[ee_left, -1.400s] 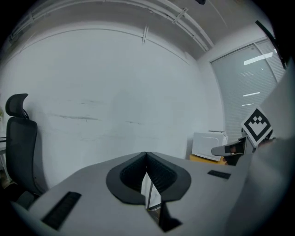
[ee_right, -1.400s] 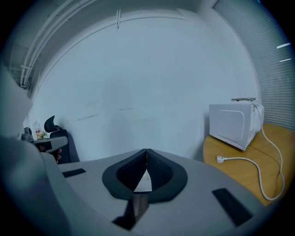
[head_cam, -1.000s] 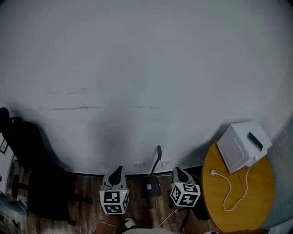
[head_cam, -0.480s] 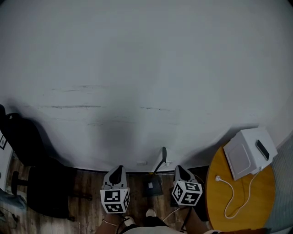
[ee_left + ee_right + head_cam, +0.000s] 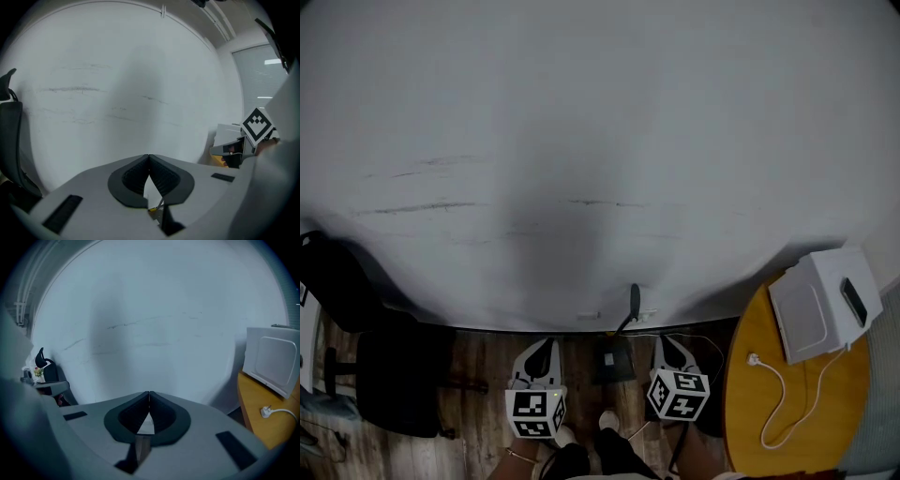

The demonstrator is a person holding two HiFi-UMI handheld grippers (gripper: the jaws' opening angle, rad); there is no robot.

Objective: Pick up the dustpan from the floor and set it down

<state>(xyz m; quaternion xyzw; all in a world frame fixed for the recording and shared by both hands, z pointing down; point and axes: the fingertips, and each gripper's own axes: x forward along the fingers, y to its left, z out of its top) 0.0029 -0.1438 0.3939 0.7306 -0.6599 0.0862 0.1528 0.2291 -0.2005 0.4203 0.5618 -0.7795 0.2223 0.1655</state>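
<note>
Since the left gripper (image 5: 541, 347) and the right gripper (image 5: 666, 343) each show their fingers pressed tip to tip with nothing between them (left fingers (image 5: 136, 176), right fingers (image 5: 161, 416)), I read the step in hand as the approach, with the pick-up not yet begun. The dustpan (image 5: 613, 358) sits on the floor (image 5: 478, 375) at the foot of the wall (image 5: 600, 141), in the lower middle of the head view. It lies between the two grippers and touches neither. Its handle (image 5: 633, 302) stands up against the wall. To do this well, one pair of fingers should probably open before reaching in. It should then close across the handle, which looks the easiest part to hold, and lift straight up so the pan does not scrape the wall. The right gripper looks the nearer to the handle. The set-down spot is not obvious; the round desk (image 5: 825, 422) at lower right already carries a white box (image 5: 820, 305) and its cable (image 5: 769, 398). Hard to make out: the head view is dim along the bottom edge, so the pan's shape and any dirt in it cannot be read. Both gripper views look mostly at bare wall and show only slivers below the fingers that I cannot identify. A dark chair (image 5: 384, 375) at lower left is cut off by the frame.
</note>
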